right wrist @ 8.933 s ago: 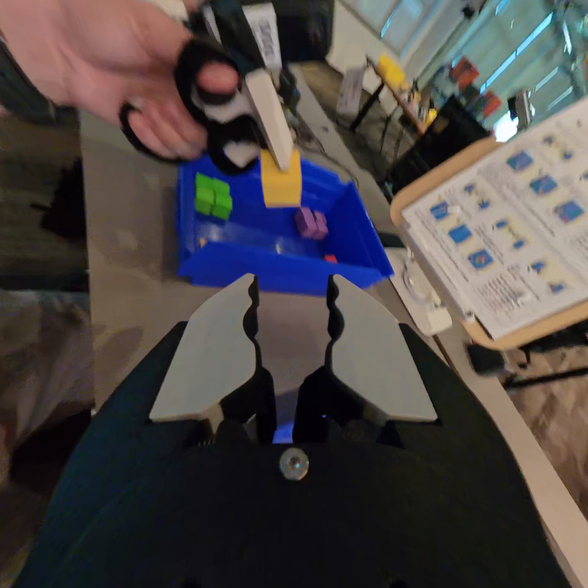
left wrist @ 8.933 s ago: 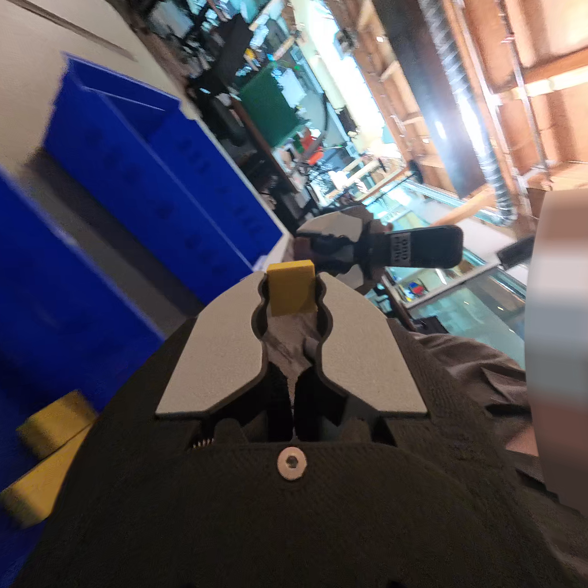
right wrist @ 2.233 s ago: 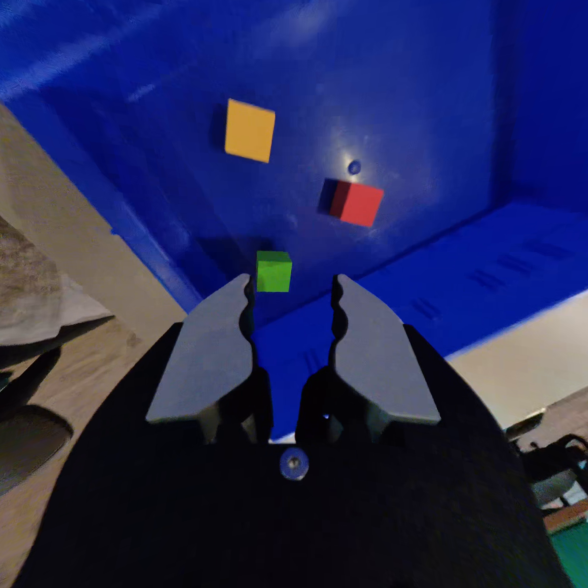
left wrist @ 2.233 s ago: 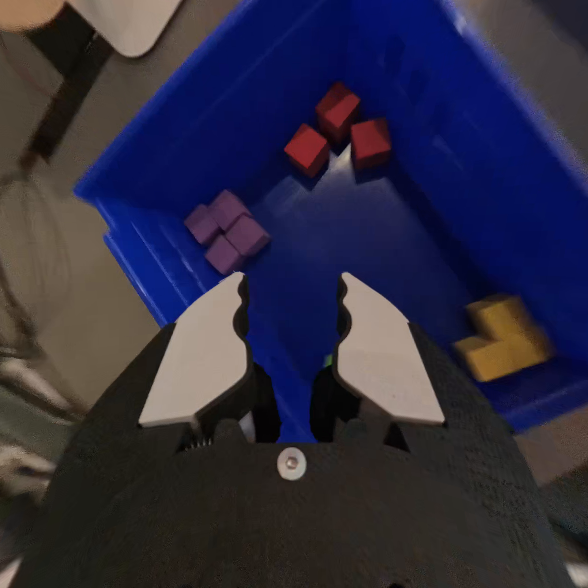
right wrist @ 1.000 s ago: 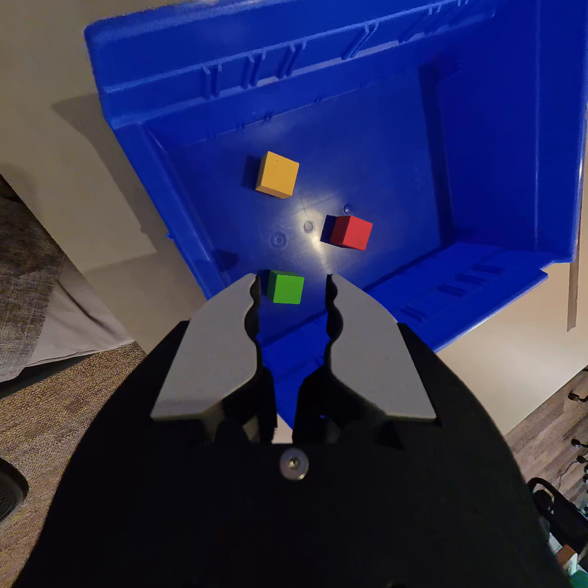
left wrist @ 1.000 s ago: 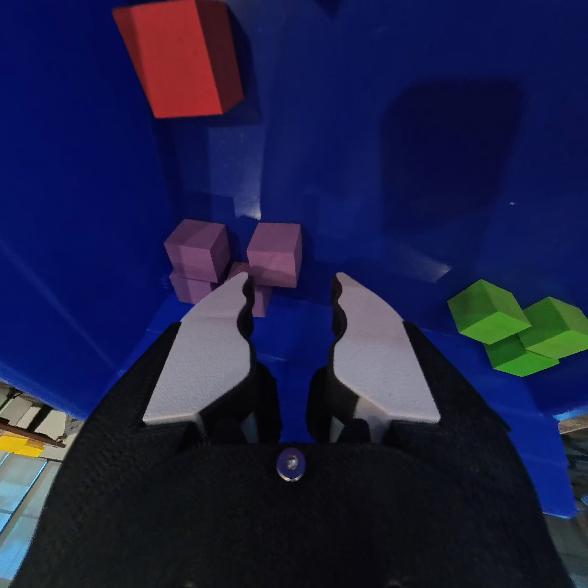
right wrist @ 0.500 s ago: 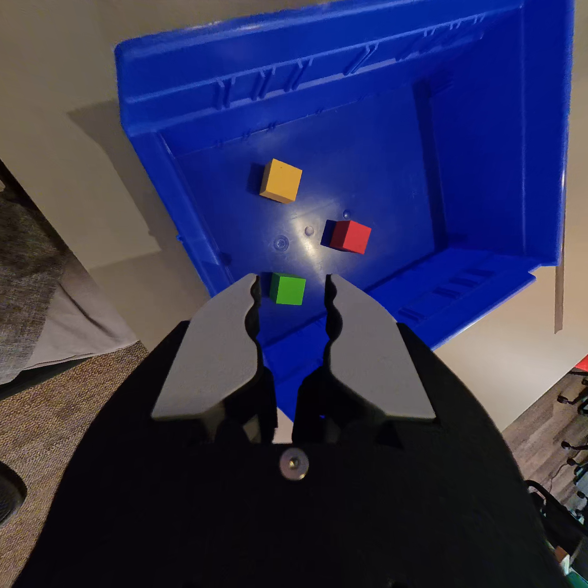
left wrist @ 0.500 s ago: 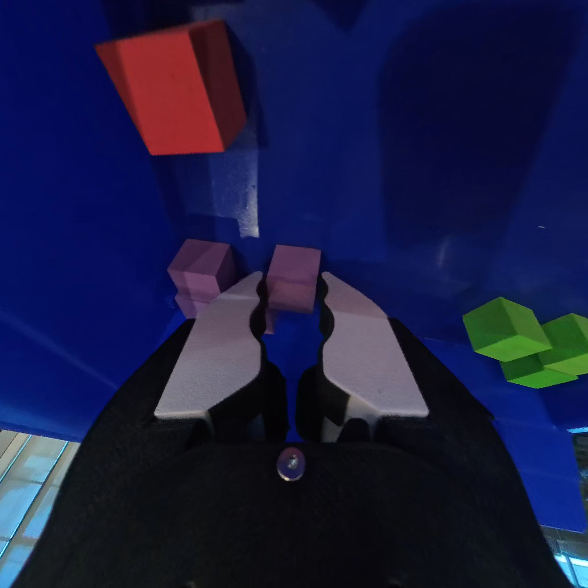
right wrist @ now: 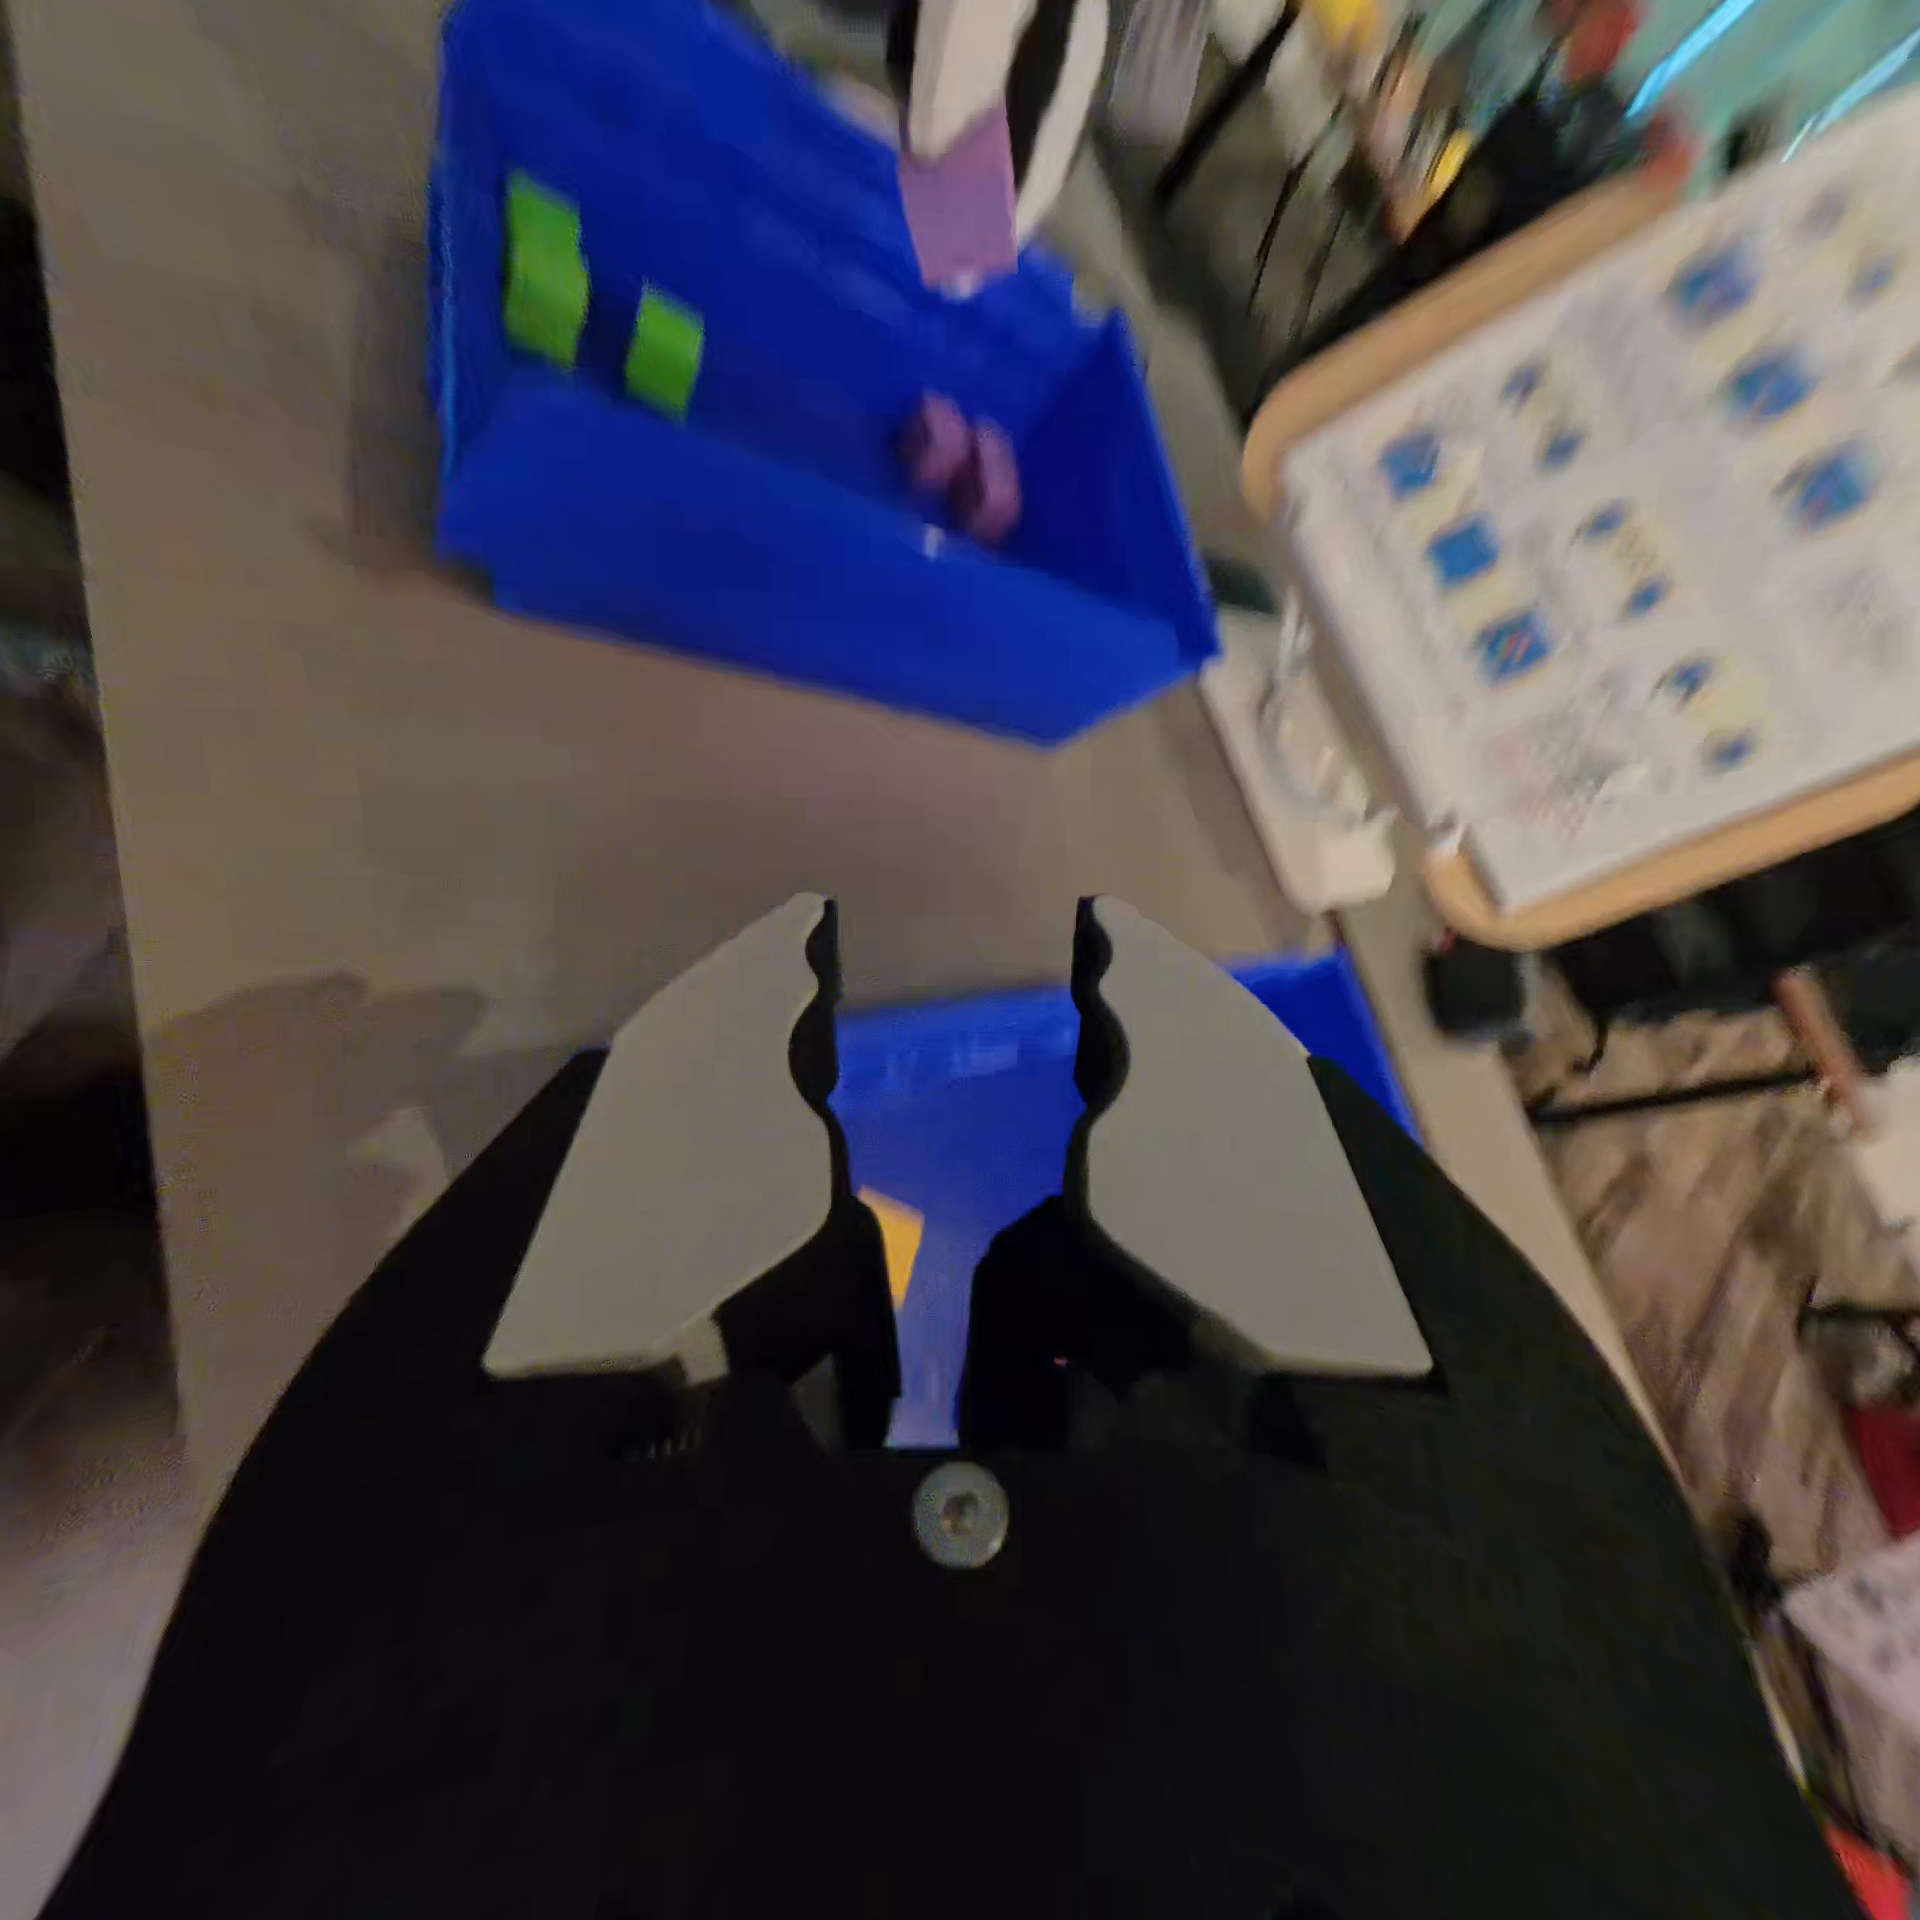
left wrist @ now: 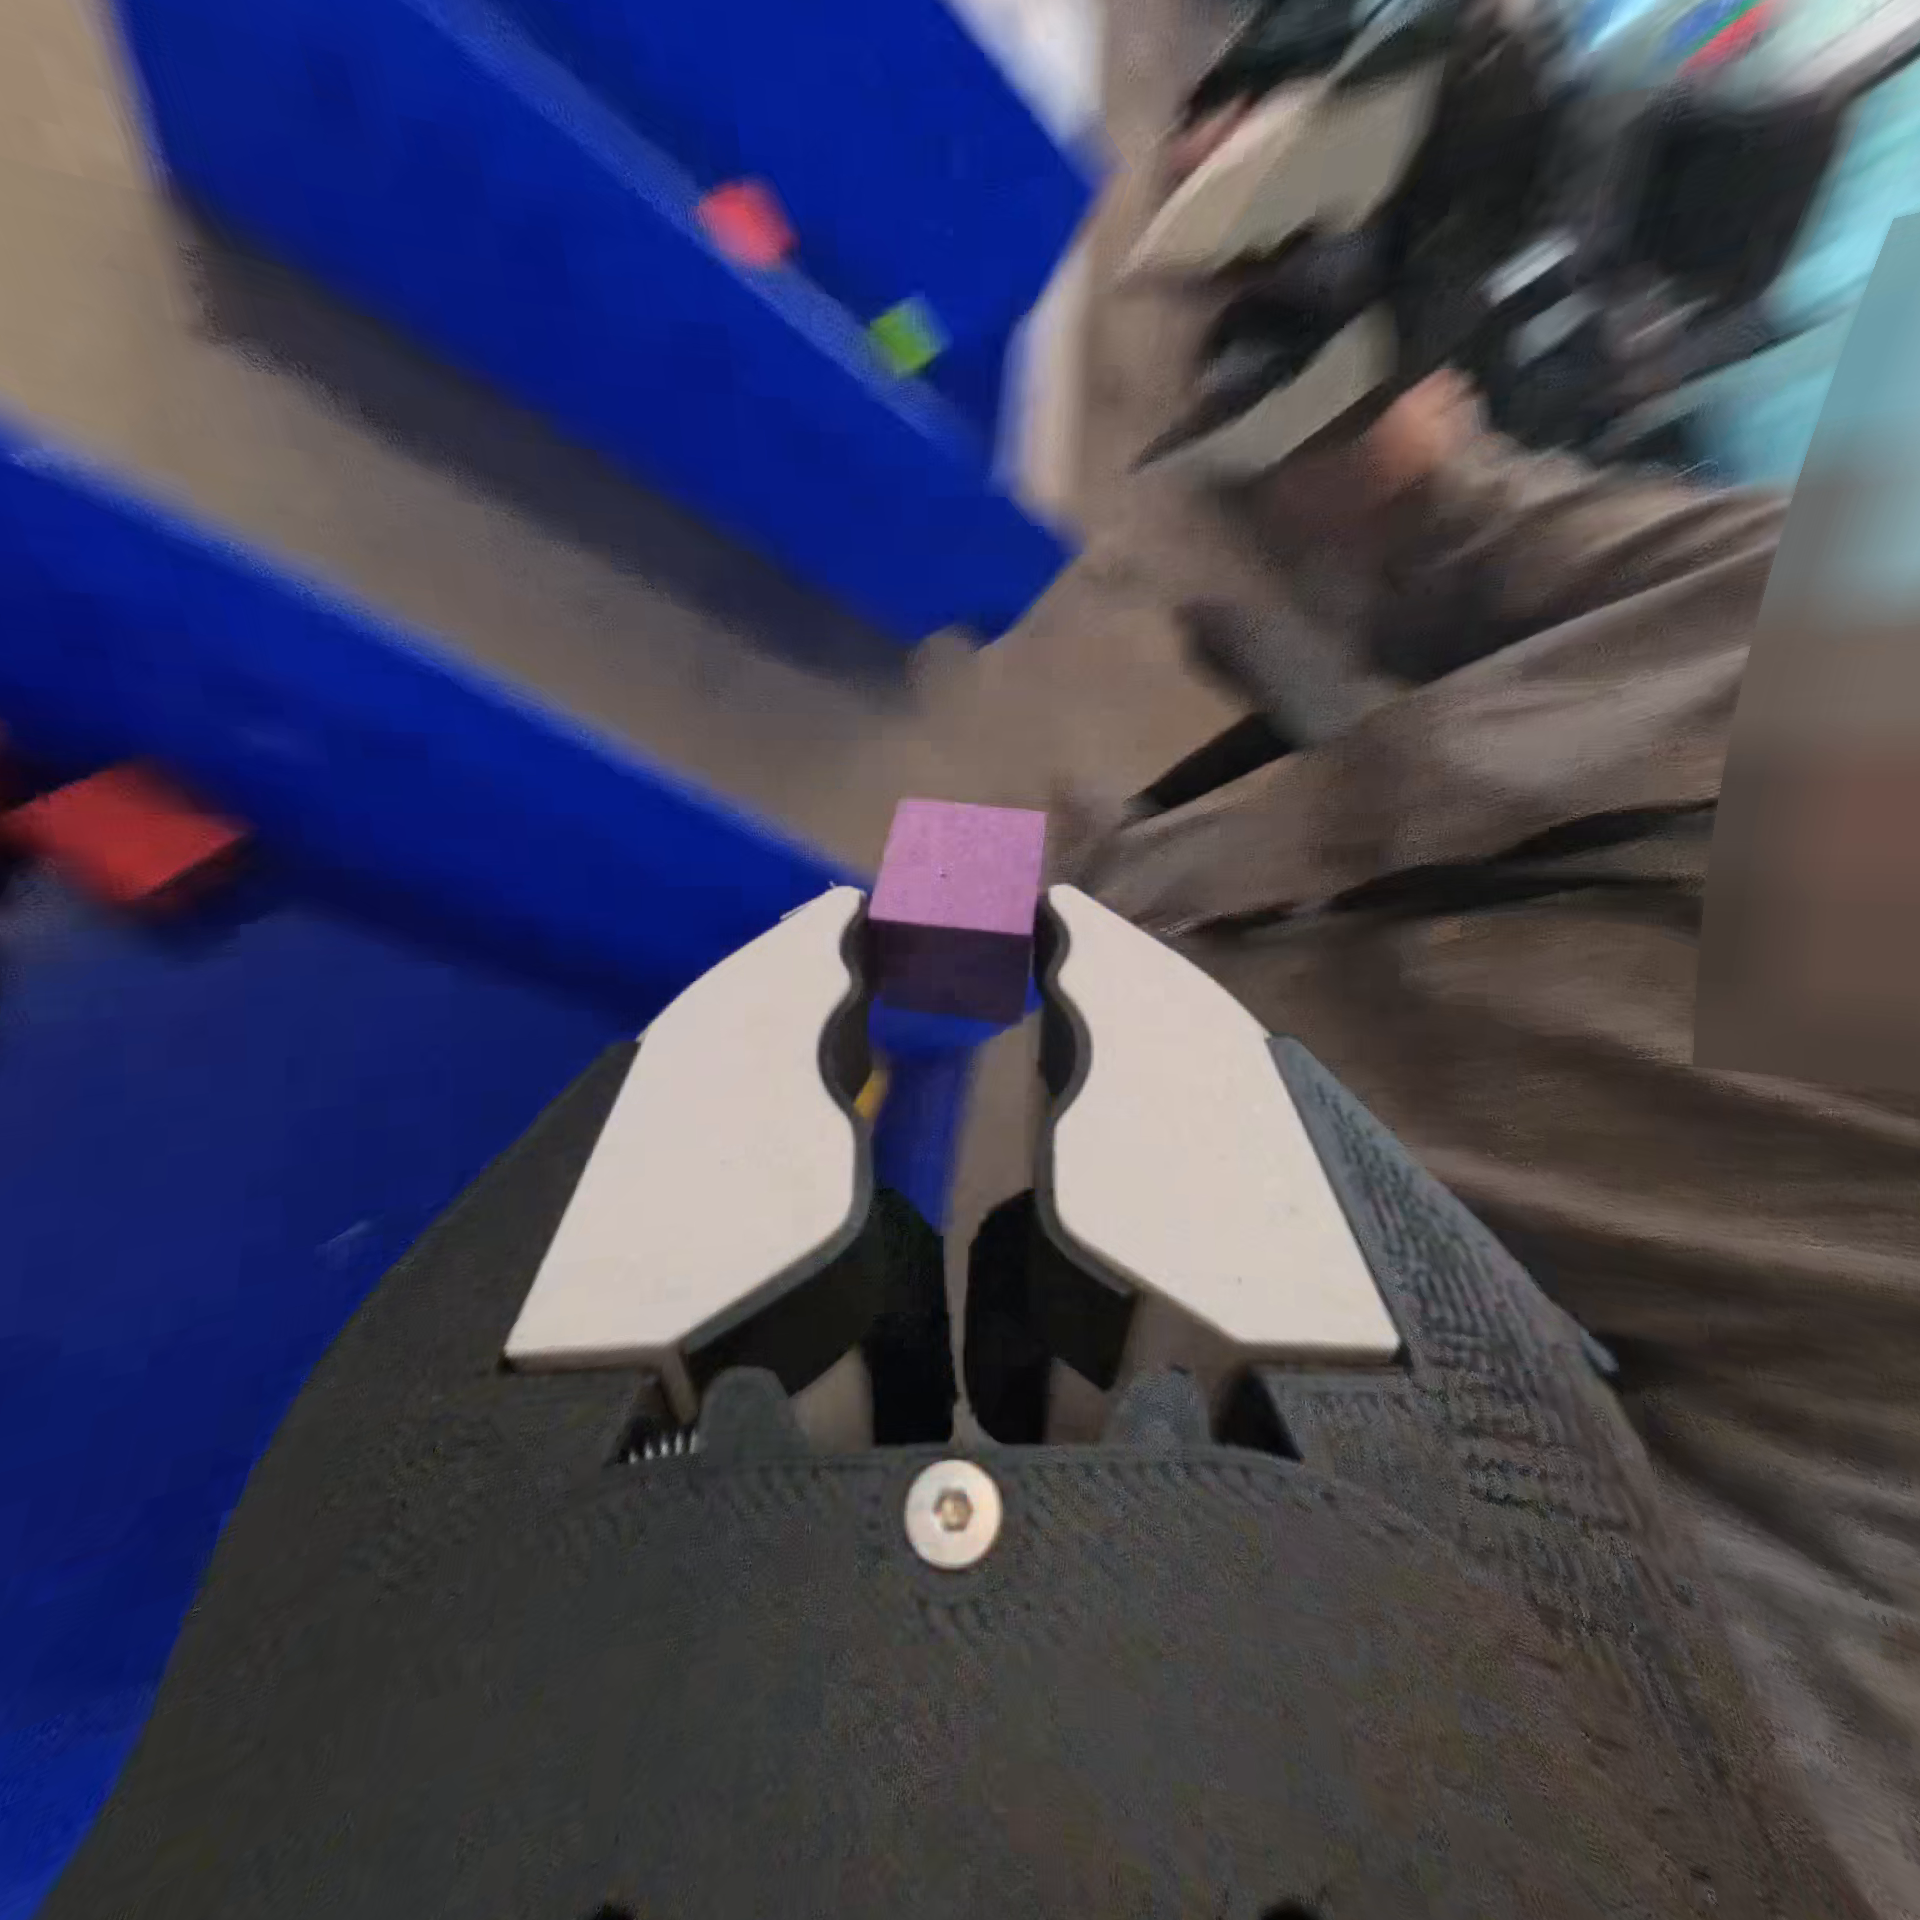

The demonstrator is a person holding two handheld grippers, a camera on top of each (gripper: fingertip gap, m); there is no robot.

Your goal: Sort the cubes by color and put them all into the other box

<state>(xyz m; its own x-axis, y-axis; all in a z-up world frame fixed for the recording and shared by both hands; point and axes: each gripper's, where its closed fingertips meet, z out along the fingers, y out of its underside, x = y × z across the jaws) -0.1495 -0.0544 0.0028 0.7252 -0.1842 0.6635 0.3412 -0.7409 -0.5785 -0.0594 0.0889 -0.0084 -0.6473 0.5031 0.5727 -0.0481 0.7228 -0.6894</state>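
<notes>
My left gripper is shut on a purple cube and holds it in the air above the edge of the near blue bin. A red piece lies in that bin. The far blue bin holds a red cube and a green cube. My right gripper is open and empty above a blue bin with a yellow cube in it. In the right wrist view the left gripper hangs with the purple cube over the other bin, which holds green pieces and purple pieces.
The bins stand on a beige table. A board with a printed sheet leans at the right, with a white object beside it. Both views are motion-blurred. Dark fabric shows on the right of the left wrist view.
My left gripper closed on a purple cube in the bin and has lifted it out. My right gripper stayed open and swung from looking down into its bin toward the other bin.
</notes>
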